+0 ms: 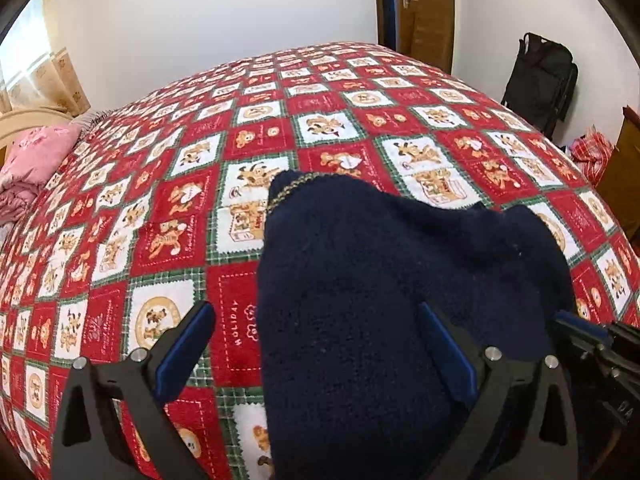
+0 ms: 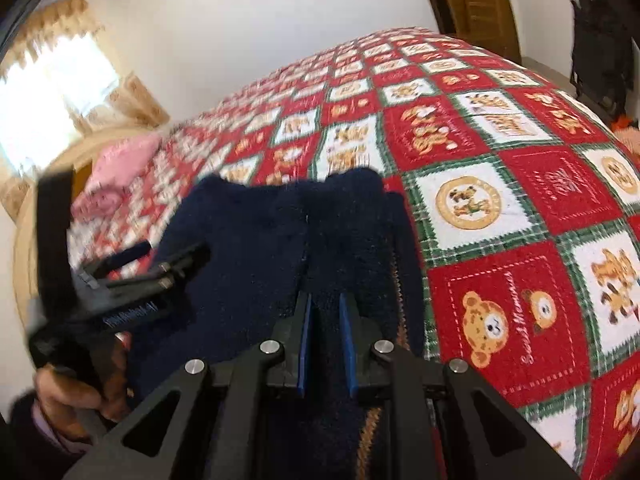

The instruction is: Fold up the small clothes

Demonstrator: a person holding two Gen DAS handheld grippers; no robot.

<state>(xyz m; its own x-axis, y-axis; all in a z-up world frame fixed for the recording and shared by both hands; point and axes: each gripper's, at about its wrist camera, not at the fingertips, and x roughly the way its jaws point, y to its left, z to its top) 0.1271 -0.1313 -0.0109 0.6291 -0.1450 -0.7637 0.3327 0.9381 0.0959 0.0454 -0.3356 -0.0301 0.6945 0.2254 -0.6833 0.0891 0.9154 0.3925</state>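
because our right hand-held gripper (image 2: 325, 320) pinches the navy knit (image 1: 380, 280) to keep its fold on the bed (image 1: 180, 220), our left hand-held gripper (image 1: 316, 340) stands wide over it, gripping nothing.

A dark navy knitted garment (image 1: 380, 280) with tan zigzag trim lies on a red, white and green checked bedspread (image 1: 168, 208) printed with cartoon bears.

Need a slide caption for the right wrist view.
Right gripper pinches the navy knit garment on the red patchwork bedspread; left gripper alongside.
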